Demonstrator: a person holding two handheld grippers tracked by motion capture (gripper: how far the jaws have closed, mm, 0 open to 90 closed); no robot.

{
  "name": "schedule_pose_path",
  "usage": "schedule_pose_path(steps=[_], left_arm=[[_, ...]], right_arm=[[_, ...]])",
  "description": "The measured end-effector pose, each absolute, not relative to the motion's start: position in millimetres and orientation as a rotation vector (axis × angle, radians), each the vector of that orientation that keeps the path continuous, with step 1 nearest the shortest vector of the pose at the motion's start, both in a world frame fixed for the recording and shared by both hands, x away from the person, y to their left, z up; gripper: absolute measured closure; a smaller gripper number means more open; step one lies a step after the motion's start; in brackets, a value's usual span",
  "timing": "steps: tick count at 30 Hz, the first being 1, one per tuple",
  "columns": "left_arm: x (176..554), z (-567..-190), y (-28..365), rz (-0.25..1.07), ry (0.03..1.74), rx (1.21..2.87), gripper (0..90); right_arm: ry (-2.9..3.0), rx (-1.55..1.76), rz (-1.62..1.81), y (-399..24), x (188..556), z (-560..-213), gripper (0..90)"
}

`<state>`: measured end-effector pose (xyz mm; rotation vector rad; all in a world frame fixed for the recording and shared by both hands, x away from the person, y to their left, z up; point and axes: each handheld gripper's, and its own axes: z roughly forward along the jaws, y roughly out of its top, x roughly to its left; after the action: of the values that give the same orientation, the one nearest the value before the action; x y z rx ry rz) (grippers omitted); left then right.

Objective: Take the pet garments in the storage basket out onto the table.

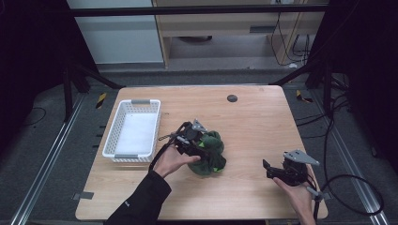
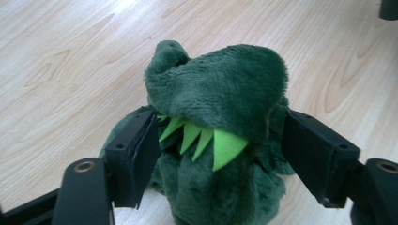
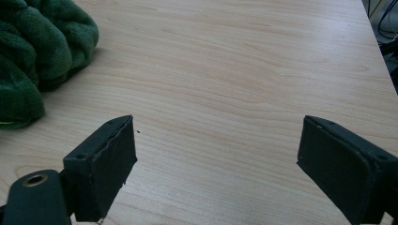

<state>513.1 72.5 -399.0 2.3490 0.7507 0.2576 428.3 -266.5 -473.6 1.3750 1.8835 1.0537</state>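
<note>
A dark green plush toy [image 2: 220, 93] with lime-green felt spikes [image 2: 206, 138] sits on the pale wood-grain table [image 1: 253, 117], right of a white plastic basket [image 1: 133, 131] with grey handles.

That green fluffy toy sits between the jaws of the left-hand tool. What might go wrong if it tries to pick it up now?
1. The left gripper stands open around the green plush toy; soft plush squashes, so the jaws might pinch only fur and let it slip.
2. The toy is floppy and bulky; on the way to the white basket a hanging part could catch the rim.
3. The right gripper is open over the bare table, too far off to steady the toy.
</note>
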Motion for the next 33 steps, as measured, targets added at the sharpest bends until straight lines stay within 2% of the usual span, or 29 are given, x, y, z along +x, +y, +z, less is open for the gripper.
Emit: schedule_pose_path(steps=[7,16,33], left_arm=[[501,-393,83,0.27,0.724,2.334,24.5],[485,-383,106,0.318,0.734,2.232,21.6],[458,-388,163,0.403,0.847,2.036,21.1]], right_arm=[[1.881,1.374,1.054,-267,428,-473,11.3],[1.879,1.38,1.052,-266,428,-473,11.0],[1.879,1.39,1.056,-266,427,-473,10.5]])
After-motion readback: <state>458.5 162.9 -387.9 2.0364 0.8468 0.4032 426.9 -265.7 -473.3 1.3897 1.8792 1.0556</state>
